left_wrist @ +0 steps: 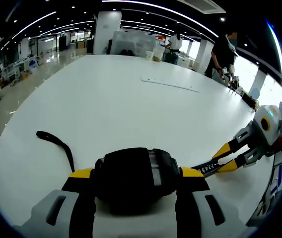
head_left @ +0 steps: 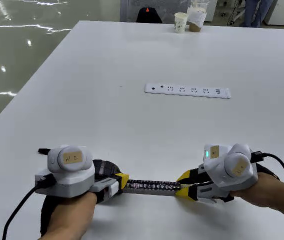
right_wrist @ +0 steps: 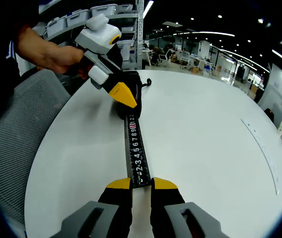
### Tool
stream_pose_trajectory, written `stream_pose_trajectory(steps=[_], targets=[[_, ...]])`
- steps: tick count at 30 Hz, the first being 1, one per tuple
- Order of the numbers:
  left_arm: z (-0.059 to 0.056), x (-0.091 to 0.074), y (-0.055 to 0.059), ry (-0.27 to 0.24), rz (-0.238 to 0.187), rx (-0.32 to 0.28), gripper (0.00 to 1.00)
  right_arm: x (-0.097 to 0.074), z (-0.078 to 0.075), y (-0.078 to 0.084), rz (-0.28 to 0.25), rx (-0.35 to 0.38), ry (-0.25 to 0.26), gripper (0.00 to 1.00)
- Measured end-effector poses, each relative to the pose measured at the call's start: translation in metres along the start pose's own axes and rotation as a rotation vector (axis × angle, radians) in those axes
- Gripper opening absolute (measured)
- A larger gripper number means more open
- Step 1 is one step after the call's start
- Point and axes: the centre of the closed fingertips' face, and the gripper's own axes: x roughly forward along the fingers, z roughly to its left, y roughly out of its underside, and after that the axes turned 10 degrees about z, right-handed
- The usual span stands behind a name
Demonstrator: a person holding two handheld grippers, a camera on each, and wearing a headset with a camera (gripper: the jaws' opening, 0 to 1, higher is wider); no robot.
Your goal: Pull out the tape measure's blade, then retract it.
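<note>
At the left of the white table (head_left: 132, 115), the left gripper (head_left: 113, 183) clamps the black tape measure (left_wrist: 133, 176) between its yellow-tipped jaws, which stand wide around the case. The black strap (left_wrist: 56, 143) lies curled on the table just beside it. The blade (head_left: 152, 186) lies flat on the table, numbers up, and runs rightward to the right gripper (head_left: 183, 184), whose jaws are pinched nearly together on the blade's end. Farther back lies a white power strip (head_left: 187, 90).
</note>
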Motion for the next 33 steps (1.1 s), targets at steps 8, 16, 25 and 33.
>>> stream_pose_trajectory(steps=[8, 16, 25, 33], targets=[[0.000, 0.000, 0.000, 0.002, 0.000, 0.001, 0.60, 0.006, 0.000, -0.008, -0.005, -0.007, -0.003, 0.10], [0.001, 0.000, 0.000, 0.004, -0.001, 0.000, 0.60, 0.010, 0.002, -0.015, -0.010, -0.012, -0.005, 0.10], [0.001, 0.000, 0.000, 0.007, 0.002, 0.000, 0.60, 0.016, 0.002, -0.023, -0.021, -0.014, -0.010, 0.10], [0.001, 0.000, 0.000, 0.008, 0.002, 0.000, 0.60, 0.021, 0.003, -0.031, -0.033, -0.016, -0.016, 0.10]])
